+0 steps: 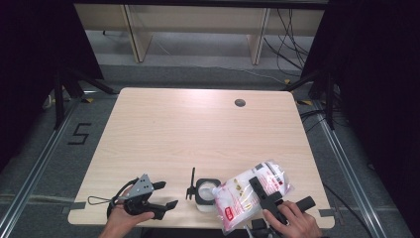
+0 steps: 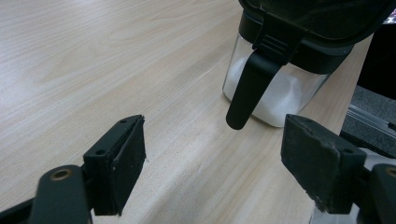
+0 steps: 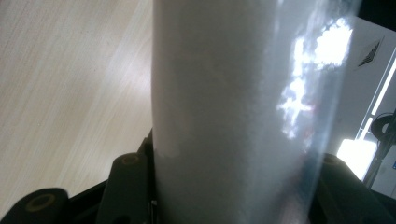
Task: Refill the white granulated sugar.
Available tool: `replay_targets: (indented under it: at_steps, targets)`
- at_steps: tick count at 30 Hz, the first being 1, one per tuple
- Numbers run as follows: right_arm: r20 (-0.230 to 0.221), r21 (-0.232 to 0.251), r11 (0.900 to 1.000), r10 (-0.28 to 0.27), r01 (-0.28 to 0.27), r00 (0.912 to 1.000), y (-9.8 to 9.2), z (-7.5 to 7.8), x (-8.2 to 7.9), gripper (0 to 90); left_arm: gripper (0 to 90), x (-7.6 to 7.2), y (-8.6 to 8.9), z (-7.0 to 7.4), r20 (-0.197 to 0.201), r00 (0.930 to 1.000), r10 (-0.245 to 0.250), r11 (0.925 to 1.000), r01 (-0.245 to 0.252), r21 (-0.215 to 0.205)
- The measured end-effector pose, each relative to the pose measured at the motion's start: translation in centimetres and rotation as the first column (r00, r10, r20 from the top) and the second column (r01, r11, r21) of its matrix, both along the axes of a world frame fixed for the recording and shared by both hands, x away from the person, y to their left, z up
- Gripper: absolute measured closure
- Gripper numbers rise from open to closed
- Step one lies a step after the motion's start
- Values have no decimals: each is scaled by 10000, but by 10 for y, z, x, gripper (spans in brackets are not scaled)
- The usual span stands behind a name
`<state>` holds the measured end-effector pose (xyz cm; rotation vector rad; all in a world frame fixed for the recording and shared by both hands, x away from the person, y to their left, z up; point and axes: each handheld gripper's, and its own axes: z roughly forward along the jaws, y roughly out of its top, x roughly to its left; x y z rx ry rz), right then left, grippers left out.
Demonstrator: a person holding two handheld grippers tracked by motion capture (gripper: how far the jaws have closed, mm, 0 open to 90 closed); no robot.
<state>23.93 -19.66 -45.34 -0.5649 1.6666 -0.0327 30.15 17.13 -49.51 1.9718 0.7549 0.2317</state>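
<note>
High view had your right gripper (image 1: 266, 197) clamped on the bag of white powder (image 1: 247, 195), tilted over the open jar (image 1: 206, 194) at the near table (image 1: 198, 129) edge — pouring step, jar already part full. Left gripper (image 1: 159, 195) sat just left of the jar, jaws wide, holding nothing. Next you'd probably need the bag mouth kept over the opening — and maybe the jar steadied.

Bare tabletop (image 1: 198, 129) beyond jar (image 1: 207, 194)
</note>
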Motion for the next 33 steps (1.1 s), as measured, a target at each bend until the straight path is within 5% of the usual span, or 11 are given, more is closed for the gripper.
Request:
replay_targets:
  at_steps: [7,11,12,33]
  targets:
    - [94,-293,9994,186,-183,9998,2,2,1,530,216,0,0,0,41,10000,22,10000,-22,-39]
    - [-18,-16,10000,-37,37,10000,0,0,0,530,216,0,0,0,9,10000,6,10000,-6,-13]
    - [69,-335,9992,202,-200,9998,2,3,2,531,216,0,0,0,8,10000,12,10000,-12,-21]
    - [-50,-125,9999,64,-65,10000,1,1,2,531,216,0,0,0,73,10000,-36,10000,35,59]
